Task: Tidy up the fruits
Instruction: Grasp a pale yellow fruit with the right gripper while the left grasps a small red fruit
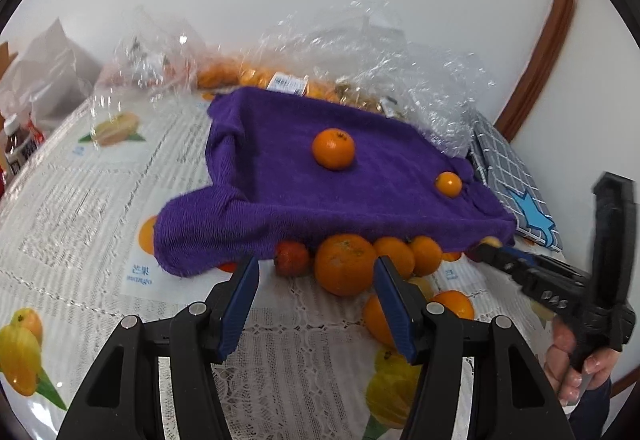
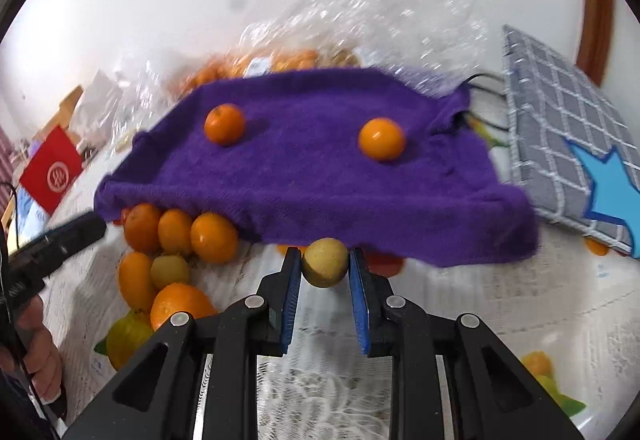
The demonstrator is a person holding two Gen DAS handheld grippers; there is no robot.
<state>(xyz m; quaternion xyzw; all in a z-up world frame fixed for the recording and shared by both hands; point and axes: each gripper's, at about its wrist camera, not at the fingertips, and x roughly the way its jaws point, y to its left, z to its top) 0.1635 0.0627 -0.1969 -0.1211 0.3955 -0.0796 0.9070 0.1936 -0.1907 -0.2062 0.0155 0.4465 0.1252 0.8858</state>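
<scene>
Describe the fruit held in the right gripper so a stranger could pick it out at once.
Find the purple towel draped over a tray on the lace-covered table. At its near edge, the right gripper is shut on a small yellow-green fruit. Unlike the oranges piled to its left, it is dull yellow-green, not bright orange.

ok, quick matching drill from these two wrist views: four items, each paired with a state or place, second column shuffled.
Items:
1. yellow fruit
2. left gripper
3. purple towel
4. checked grey cloth

States:
A. open, nothing held
B. bears two oranges on top
C. clamped in the right gripper
D. lies right of the towel, with a blue star

Pairs: 1-C, 2-A, 3-B, 4-D
</scene>
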